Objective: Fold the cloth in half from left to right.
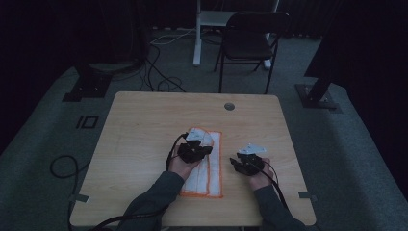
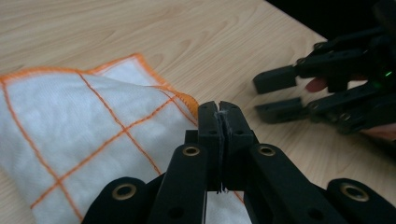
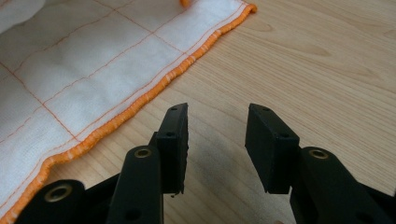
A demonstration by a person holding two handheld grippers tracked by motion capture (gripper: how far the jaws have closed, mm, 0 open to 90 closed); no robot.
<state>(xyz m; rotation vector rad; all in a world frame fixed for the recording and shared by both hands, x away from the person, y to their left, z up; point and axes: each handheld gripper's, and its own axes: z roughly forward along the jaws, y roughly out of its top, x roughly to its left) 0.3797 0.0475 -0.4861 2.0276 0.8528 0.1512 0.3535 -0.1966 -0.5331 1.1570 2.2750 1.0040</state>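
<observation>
A white cloth (image 1: 211, 178) with orange hem and orange grid lines lies on the wooden table (image 1: 144, 125), partly folded over itself. My left gripper (image 1: 208, 150) hovers over the cloth's far half. In the left gripper view its jaws (image 2: 219, 109) are pressed together with white fibres pinched between them, and the cloth (image 2: 70, 116) rises toward them. My right gripper (image 1: 233, 162) rests just right of the cloth, open. Its jaws (image 3: 217, 126) have only bare wood between them, with the cloth's hem (image 3: 140, 100) to their left. The left gripper view also shows the right gripper (image 2: 275, 95) open.
A round cable hole (image 1: 229, 106) sits near the table's far edge. A black folding chair (image 1: 250, 38) and a white desk leg (image 1: 197, 33) stand beyond the table. Cables (image 1: 62, 166) lie on the grey floor at the left.
</observation>
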